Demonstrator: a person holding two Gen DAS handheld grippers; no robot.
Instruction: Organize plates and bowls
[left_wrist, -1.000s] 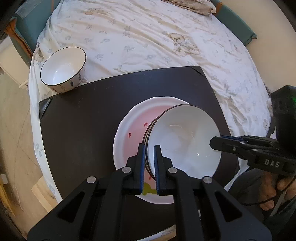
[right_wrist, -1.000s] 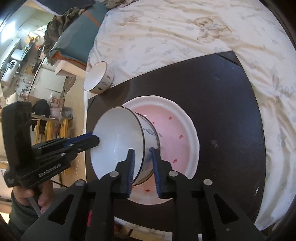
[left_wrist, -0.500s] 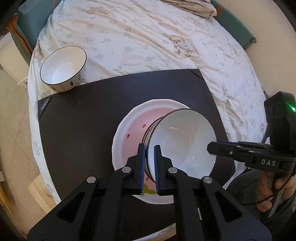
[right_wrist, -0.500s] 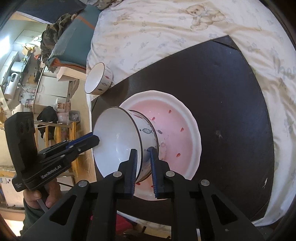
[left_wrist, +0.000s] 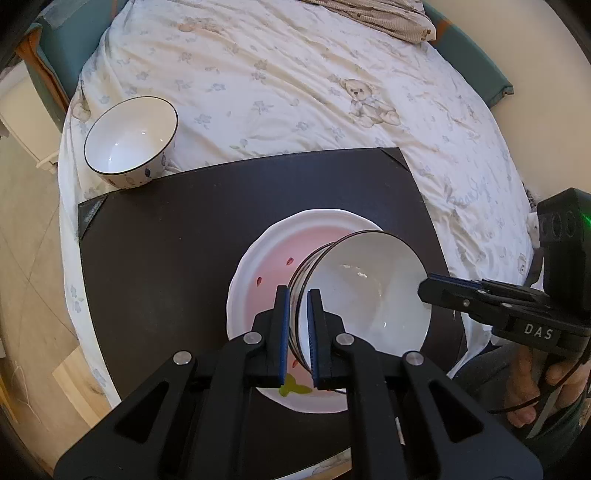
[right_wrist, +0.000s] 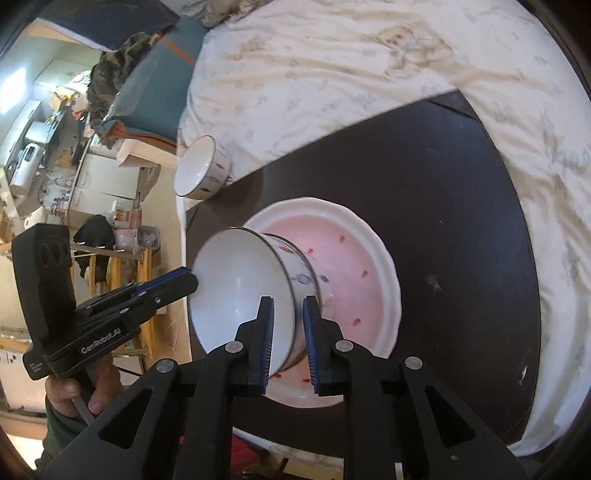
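A white bowl with a dark rim is held tilted over a pink-centred white plate on a dark board. My left gripper is shut on the bowl's near rim. My right gripper straddles the opposite rim of the same bowl, its jaws slightly parted around the wall; the plate lies behind it. The right gripper also shows in the left wrist view at the bowl's right edge. A second bowl stands upright on the bed sheet beyond the board's far left corner.
The board rests on a bed with a teddy-bear sheet. A teal cushion and cluttered shelves lie past the bed's left side. The second bowl also shows in the right wrist view.
The bowl has tipped a little further on its side over the plate. The right gripper's jaws have opened slightly around the rim. The left gripper keeps its hold.
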